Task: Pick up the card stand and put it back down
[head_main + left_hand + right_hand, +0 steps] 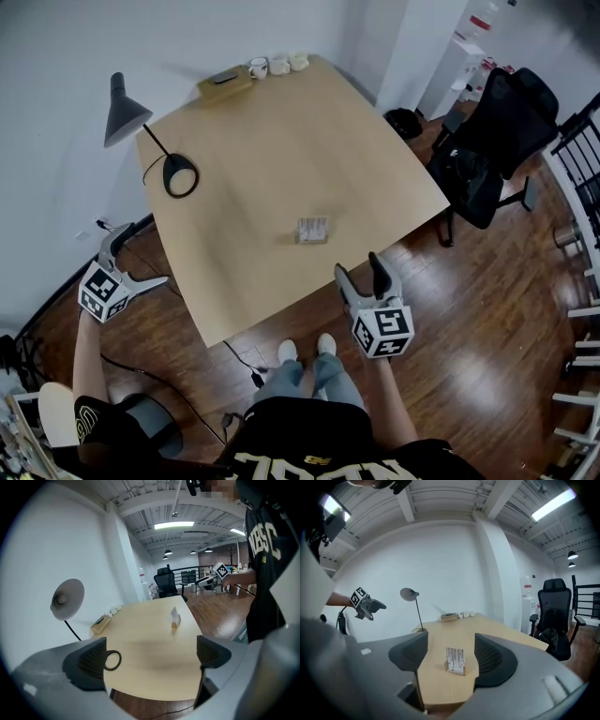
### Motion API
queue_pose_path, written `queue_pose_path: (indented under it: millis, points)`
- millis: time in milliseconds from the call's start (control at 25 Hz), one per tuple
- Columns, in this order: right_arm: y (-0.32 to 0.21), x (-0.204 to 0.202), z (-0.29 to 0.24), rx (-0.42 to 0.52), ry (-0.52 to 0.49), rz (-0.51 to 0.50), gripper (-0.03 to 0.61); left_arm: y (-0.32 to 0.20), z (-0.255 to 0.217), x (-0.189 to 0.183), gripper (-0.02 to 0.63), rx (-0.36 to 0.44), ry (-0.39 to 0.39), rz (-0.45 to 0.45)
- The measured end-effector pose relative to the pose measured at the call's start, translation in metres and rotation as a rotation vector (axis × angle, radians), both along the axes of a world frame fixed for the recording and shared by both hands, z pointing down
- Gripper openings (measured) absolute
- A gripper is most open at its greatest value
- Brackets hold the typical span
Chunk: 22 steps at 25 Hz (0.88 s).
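The card stand, a small wooden base holding white cards, stands upright on the light wooden table near its front edge. My left gripper hangs off the table's left side over the floor, its jaws wide open and empty. In the left gripper view the card stand sits well beyond the left gripper. My right gripper hovers just off the table's front edge, open, holding nothing. In the right gripper view the card stand shows in the gap of the right gripper, still some way ahead of it.
A grey desk lamp with a round black base stands at the table's left. A wooden box and small cups sit at the far edge. A black office chair is at the right. A cable lies on the floor.
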State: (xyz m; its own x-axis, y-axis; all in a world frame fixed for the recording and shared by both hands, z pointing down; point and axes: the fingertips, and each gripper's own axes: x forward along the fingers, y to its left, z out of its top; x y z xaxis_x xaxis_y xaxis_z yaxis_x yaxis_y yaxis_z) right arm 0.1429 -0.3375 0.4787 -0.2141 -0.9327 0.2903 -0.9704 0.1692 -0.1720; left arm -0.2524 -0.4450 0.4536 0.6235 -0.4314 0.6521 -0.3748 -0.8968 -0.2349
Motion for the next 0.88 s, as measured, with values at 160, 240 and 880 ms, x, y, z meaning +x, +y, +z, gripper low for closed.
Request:
queue_pose_path:
  millis: [160,240,880]
  points:
    - [-0.003,0.002,0.017,-0.032,-0.011,-0.005,0.318,-0.017,0.008,0.027,0.609,-0.020,-0.005,0.093]
    - [-0.003,0.003,0.024,-0.039,-0.005,-0.012,0.318,-0.026,0.019,0.046,0.607,-0.033,0.013,0.128]
    - [0.005,0.018,0.105,-0.107,-0.041,-0.036,0.307,-0.028,0.183,0.216,0.531,-0.225,0.184,0.264]
